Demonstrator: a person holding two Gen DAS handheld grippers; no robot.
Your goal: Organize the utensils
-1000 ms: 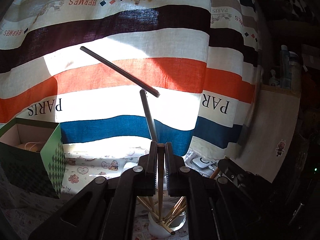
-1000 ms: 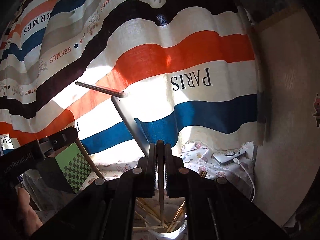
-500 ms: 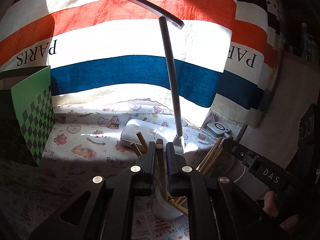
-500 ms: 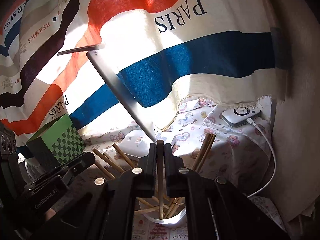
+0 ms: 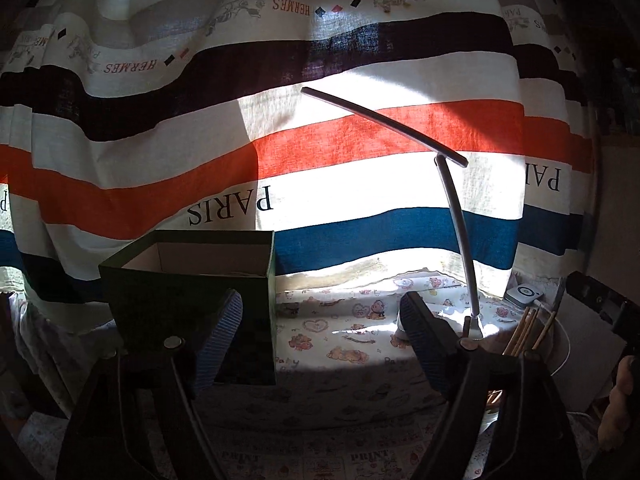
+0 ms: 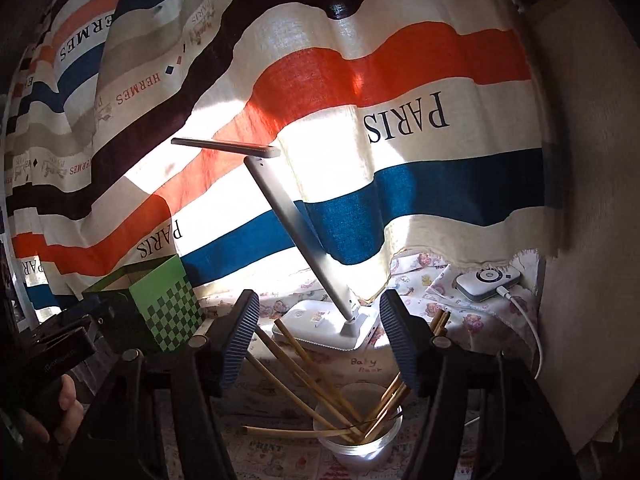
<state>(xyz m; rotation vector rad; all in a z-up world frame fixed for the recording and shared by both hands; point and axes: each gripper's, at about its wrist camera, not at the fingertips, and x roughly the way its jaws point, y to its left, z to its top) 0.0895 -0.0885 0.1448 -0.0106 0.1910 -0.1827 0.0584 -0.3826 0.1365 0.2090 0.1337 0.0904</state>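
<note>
A clear plastic cup (image 6: pixel 358 442) stands on the printed cloth and holds several wooden chopsticks (image 6: pixel 304 378) that lean out in all directions. My right gripper (image 6: pixel 318 338) is open and empty just above and behind the cup. My left gripper (image 5: pixel 320 338) is open and empty, pointing at the cloth between the green box and the lamp. Some chopstick ends (image 5: pixel 524 330) show at the right of the left wrist view.
A green checkered box (image 6: pixel 166 306) stands at the left, also in the left wrist view (image 5: pixel 192 276). A white desk lamp (image 6: pixel 304 240) stands behind the cup. A small white device (image 6: pixel 488 280) with a cable lies at the right. A striped curtain (image 5: pixel 320 140) hangs behind.
Both grippers were shut on a chopstick over the cup; now both are open and empty. The left gripper has swung left toward the green box. The chopsticks now rest in the cup.
</note>
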